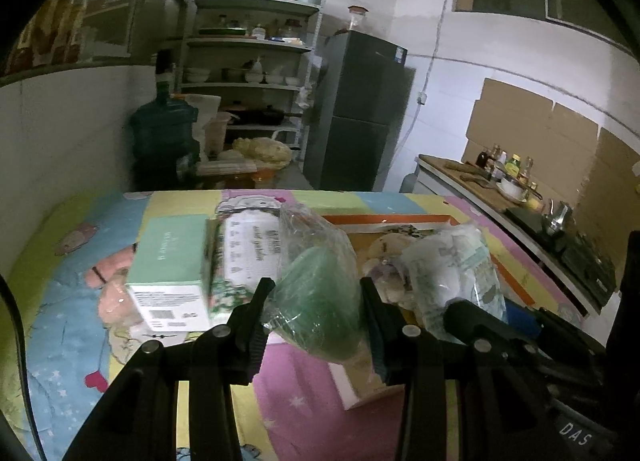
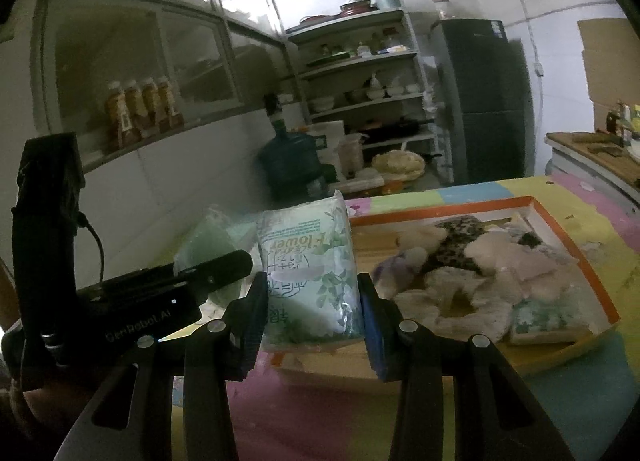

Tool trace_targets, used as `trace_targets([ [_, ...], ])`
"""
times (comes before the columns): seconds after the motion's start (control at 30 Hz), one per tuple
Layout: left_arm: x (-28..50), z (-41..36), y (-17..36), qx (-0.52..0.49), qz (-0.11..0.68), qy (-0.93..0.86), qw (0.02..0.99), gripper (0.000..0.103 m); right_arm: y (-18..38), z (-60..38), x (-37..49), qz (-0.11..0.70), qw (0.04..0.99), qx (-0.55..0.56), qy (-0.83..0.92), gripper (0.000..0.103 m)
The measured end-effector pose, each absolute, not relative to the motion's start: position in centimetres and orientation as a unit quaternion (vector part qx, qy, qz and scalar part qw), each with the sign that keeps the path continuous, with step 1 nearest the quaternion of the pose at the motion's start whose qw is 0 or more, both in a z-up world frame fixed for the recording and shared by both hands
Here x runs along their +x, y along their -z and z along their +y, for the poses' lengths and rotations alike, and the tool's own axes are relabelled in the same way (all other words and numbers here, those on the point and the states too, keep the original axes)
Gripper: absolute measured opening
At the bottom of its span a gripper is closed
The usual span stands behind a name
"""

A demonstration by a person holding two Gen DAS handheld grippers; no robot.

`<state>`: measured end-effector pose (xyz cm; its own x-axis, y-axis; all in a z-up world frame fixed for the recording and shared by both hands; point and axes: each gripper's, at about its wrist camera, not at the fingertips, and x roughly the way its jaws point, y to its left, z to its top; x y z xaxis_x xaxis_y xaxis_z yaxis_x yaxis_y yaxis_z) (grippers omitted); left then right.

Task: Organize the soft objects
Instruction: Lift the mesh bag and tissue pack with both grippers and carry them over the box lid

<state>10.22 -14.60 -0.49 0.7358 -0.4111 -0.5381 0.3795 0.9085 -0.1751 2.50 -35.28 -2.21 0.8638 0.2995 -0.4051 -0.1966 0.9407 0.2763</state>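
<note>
Above the pastel patchwork cloth, the left gripper clamps a clear bag of green stuff squarely between its jaws. Just beside it, the right gripper grips a leaf-printed tissue pack, upright between its pads, near the orange-rimmed tray of plush items.

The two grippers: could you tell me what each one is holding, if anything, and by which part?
The left gripper clamps a clear bag with green contents across its lower sides. The right gripper clamps a tissue pack across its lower sides.
</note>
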Motion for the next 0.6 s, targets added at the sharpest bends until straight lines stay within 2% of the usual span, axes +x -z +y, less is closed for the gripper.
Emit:
trace_targets([
  [0.6, 10.9, -20.0, 1.5, -0.013, 0.308, 0.238, 0.921, 0.042, 3.2, -40.4, 1.6, 0.222, 0.961, 0.144, -0.082, 0.044],
])
